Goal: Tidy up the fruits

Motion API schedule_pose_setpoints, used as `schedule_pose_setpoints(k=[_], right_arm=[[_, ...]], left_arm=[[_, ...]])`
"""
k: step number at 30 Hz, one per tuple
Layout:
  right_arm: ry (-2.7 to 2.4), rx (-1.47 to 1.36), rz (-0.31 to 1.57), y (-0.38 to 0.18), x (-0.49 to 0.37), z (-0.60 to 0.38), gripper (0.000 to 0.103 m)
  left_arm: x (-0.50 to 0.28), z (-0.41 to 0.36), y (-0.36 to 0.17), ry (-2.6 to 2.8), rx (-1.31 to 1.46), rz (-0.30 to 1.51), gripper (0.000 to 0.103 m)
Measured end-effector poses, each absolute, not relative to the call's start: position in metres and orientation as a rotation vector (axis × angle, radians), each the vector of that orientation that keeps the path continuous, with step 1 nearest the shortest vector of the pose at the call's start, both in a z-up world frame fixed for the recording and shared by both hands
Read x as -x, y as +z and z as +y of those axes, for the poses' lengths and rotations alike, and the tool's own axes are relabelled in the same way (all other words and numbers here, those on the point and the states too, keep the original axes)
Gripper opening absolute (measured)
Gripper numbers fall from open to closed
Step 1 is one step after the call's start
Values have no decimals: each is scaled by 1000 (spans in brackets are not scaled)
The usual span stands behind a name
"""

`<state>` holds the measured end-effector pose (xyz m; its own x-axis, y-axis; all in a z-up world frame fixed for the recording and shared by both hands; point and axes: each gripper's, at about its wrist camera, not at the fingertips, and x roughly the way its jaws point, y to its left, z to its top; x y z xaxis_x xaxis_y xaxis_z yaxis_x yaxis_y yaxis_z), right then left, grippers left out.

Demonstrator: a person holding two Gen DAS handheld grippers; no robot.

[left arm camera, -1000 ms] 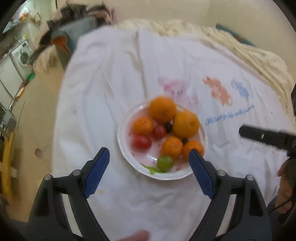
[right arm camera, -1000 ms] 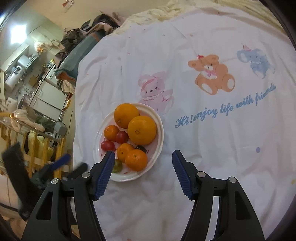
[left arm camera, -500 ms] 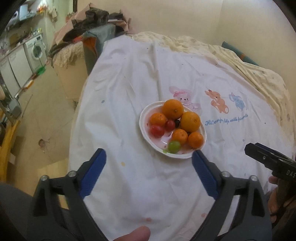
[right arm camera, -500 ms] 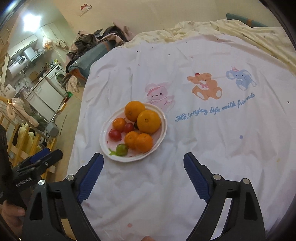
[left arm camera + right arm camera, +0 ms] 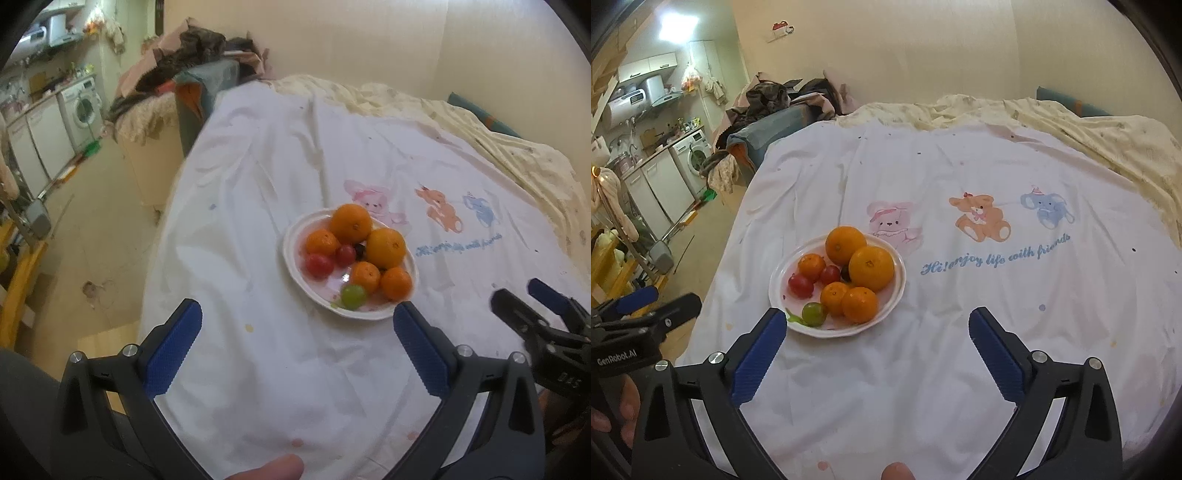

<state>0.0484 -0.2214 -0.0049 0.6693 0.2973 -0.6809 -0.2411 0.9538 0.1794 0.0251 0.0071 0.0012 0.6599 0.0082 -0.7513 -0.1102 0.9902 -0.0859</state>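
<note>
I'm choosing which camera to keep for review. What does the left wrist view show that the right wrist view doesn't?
Only the left wrist view: the right gripper from the side, at its right edge. Only the right wrist view: the left gripper at its left edge, the blue lettering readable, and a wall sticker. Both: the white plate of oranges, tomatoes and a green fruit on the printed sheet, and both jaws opening with nothing between them.

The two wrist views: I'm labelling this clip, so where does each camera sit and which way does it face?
Left wrist: on the left gripper, angled down at the plate; own opening fingers, a fingertip, the right gripper beside.
Right wrist: on the right gripper, angled down at the white sheet; own opening fingers, left gripper.
Shared: plate of fruit, sheet, neither gripper holding anything.
</note>
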Motion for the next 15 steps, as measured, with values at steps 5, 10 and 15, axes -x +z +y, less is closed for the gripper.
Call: schedule_pose_setpoints(k=[5, 10, 15], right_arm=[[304, -53, 778, -7, -51, -217, 102], [306, -34, 759, -4, -48, -212, 102], [306, -23, 747, -2, -47, -211, 102]], left_arm=[[-24, 1, 5, 71, 85, 811, 102], [-26, 3, 3, 82, 95, 816, 102], [-25, 4, 3, 83, 96, 816, 102]])
